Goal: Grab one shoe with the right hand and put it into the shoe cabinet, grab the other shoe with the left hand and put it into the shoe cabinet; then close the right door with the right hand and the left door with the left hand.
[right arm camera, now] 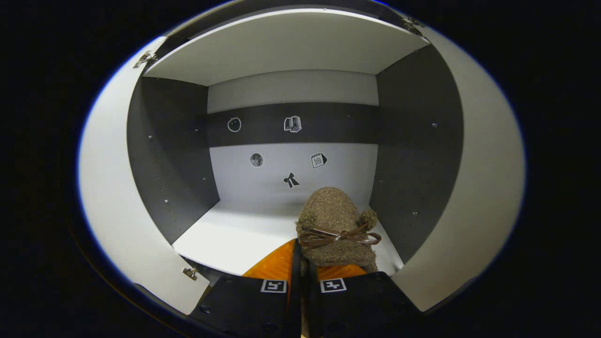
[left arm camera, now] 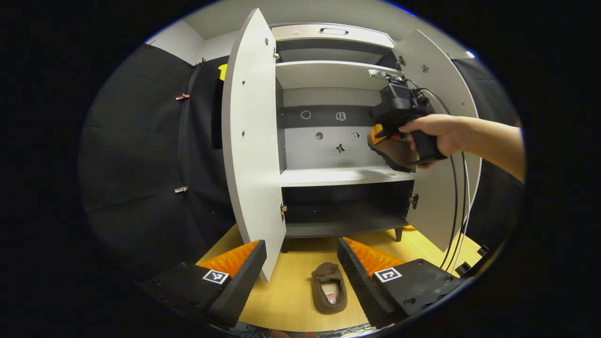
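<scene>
Two brown fuzzy slippers are in play, one low and near, one high and far. In the left gripper view, the left gripper (left arm camera: 300, 277) hangs over the pale wooden floor (left arm camera: 286, 300) with its fingers spread wide apart and nothing between them. Just beyond the gap lies the first brown fuzzy slipper (left arm camera: 329, 287), sole down on the floor, its opening facing up, in front of the cabinet's base.

Farther on stands the white shoe cabinet with dark inner walls (left arm camera: 328, 141), both doors swung open: the left door (left arm camera: 253, 150) juts toward the camera, the right door (left arm camera: 441, 155) is folded back. Its white middle shelf (left arm camera: 342, 176) lies bare beneath the second slipper.

At that shelf's right end, a person's hand (left arm camera: 434, 136) holds the right gripper (left arm camera: 385, 136), which carries the second brown slipper (left arm camera: 394, 152) tilted above the shelf edge.

In the right gripper view, the right gripper (right arm camera: 300, 267) has its fingers drawn close together, clamped on the rear of this slipper with a brown ribbon bow (right arm camera: 335, 225), whose toe points into the compartment over the right part of the shelf (right arm camera: 235, 234). Whether the sole touches the shelf cannot be told. On the back panel (right arm camera: 291, 169) beyond sit several small stickers (right arm camera: 291, 180).
</scene>
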Action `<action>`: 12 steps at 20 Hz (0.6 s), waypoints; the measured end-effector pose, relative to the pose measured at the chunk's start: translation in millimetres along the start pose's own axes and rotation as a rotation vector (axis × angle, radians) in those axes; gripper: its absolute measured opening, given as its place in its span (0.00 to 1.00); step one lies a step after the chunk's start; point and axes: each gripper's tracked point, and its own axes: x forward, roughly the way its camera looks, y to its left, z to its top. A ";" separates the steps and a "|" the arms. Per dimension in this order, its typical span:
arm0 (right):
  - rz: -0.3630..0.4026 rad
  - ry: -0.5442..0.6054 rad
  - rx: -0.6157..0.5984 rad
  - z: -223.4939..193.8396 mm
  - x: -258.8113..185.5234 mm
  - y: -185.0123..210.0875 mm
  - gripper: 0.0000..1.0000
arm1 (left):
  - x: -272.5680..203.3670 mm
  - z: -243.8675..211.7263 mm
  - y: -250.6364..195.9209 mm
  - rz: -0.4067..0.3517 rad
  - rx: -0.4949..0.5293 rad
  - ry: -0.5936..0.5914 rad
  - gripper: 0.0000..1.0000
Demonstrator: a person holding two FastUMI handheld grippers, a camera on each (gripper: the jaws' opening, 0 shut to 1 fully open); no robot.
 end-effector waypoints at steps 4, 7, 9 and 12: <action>-0.026 0.017 0.044 -2.1 48.9 -9.5 0.11 | -0.2 -7.9 1.3 0.012 -0.001 0.017 0.97; -0.055 0.022 0.070 -2.5 81.1 -18.2 0.11 | 0.2 -18.1 0.0 0.018 -0.006 0.043 0.96; -0.072 0.026 0.057 -2.3 96.8 -23.3 0.11 | 0.6 -24.5 -2.6 0.015 -0.018 0.060 0.97; -0.081 0.048 0.040 -9.4 117.9 -26.5 0.11 | 2.9 -31.9 -1.7 0.029 -0.021 0.077 0.96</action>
